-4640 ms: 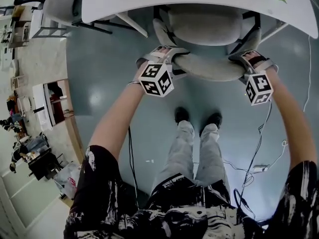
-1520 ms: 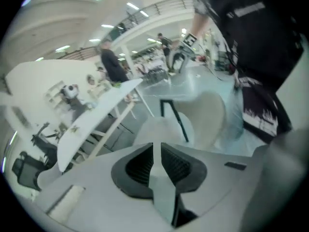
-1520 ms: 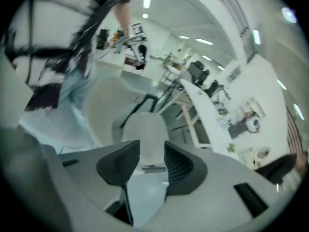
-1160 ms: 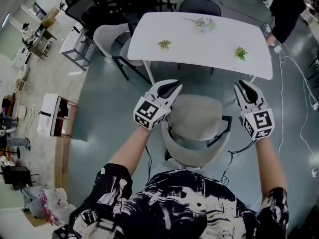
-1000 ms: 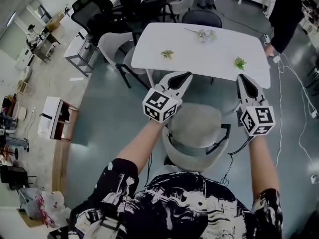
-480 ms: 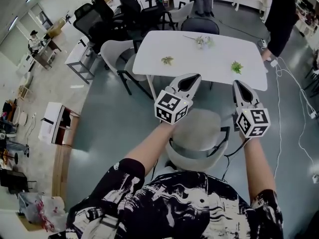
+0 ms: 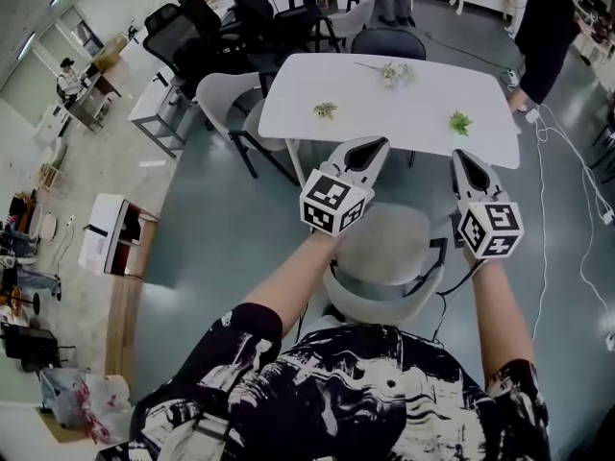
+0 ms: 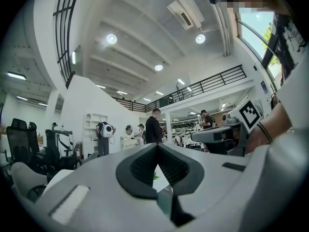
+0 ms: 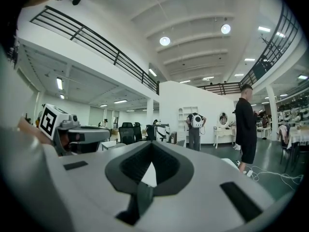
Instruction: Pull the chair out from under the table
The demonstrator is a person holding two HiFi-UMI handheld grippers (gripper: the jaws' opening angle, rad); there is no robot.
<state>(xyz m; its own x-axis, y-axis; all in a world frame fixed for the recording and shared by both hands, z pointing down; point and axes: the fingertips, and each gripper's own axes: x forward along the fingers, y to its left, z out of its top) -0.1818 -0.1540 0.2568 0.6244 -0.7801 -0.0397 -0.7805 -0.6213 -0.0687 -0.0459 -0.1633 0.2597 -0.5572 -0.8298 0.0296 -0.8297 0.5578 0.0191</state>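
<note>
The grey chair stands out from under the white table, its curved back close to my body. My left gripper hovers level over the chair's left side, shut and empty. Over the right side my right gripper is likewise shut, with nothing in it. Neither touches the chair. In the left gripper view the closed jaws of the left gripper point across the room, with the right gripper beside them. The right gripper view shows the right gripper with its jaws together and the left gripper at the left.
Three plant sprigs lie on the table. Another grey chair is at its left end and a dark one at the far side. Black office chairs stand behind. A person in black stands far right; cables cross the floor.
Earlier both grippers held the chair's back while it sat under the table. Now the chair is out and both are off it, raised and shut. The left drifted slightly right.
</note>
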